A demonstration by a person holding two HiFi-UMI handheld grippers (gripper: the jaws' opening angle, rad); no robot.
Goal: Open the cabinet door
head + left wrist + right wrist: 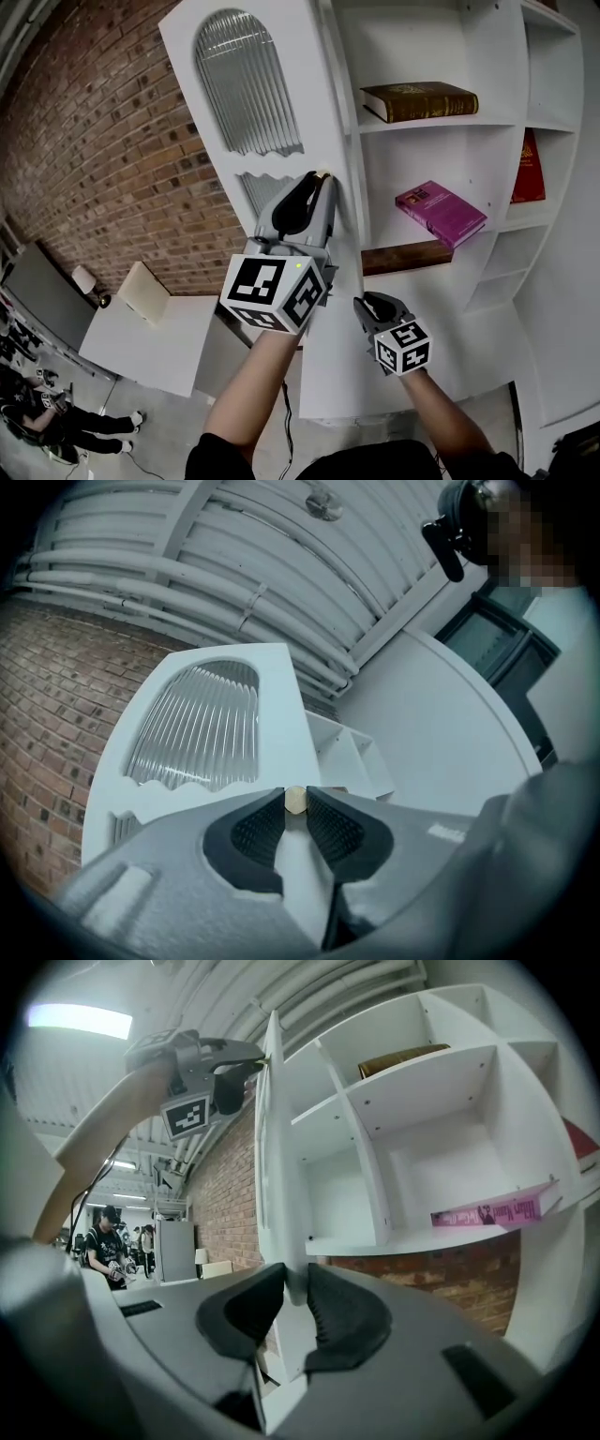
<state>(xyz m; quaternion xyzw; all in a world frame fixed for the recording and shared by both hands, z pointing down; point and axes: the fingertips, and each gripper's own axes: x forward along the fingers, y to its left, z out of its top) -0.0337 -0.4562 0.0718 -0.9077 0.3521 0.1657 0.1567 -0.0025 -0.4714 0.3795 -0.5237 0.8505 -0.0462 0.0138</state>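
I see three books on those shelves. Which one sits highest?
The brown book, lying flat on the upper shelf. The pink book lies one level lower, and the red book stands further right, also lower.

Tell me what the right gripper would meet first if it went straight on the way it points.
The door: its edge stands between the jaws of the right gripper, which seem to pinch it, so the edge would only slide deeper in.
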